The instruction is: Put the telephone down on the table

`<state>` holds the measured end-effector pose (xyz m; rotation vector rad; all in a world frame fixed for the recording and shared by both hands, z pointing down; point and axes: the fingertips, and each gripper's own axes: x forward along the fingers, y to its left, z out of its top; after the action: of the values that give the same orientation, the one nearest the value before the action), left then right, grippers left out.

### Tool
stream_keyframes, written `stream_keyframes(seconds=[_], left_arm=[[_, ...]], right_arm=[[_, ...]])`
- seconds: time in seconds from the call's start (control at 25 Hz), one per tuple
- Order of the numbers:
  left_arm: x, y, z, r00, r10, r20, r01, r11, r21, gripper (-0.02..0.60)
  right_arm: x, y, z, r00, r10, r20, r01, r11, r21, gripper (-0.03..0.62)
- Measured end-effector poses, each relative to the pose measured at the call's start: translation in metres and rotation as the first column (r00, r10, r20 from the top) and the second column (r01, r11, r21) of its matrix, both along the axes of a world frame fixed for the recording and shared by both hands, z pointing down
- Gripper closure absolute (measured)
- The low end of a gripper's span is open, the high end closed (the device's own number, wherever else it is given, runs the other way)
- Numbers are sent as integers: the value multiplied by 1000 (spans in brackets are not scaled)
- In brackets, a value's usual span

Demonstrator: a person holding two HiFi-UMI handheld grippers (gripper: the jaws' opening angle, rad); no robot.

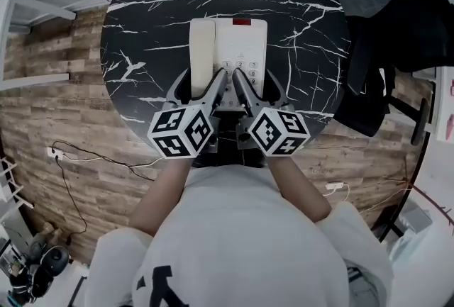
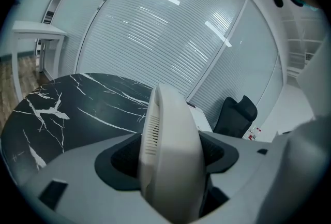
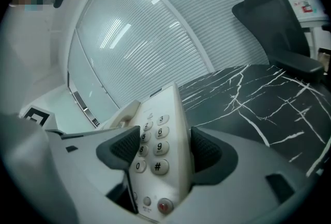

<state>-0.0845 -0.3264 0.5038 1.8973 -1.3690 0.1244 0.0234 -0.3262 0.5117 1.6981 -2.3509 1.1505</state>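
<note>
One telephone [image 1: 228,43] sits at the table [image 1: 298,8], long axis pointing away from the person, with the left gripper [image 1: 202,82] and right gripper [image 1: 257,84] at its near end. The left jaws pinch the handset [image 2: 173,114]. The right jaws pinch the keypad [image 3: 152,140] side.

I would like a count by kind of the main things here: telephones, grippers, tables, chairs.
telephone: 1
grippers, the left gripper and the right gripper: 2
black marble table: 1
office chair: 1
Total: 5
</note>
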Motion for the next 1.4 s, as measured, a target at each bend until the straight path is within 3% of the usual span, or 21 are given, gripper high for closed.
stream_keyframes(seconds=[0.68,1.4], left_arm=[[2,-3,26,1000,-3,20,5,995,-104,250],[2,-6,36,1000,5,27,-1,989,-150,250]], right_arm=[[1,-3,27,1000,-4,-13,3,996,-93,267],[1,-4,37,1000,5,-10,-7,989,-144,267]])
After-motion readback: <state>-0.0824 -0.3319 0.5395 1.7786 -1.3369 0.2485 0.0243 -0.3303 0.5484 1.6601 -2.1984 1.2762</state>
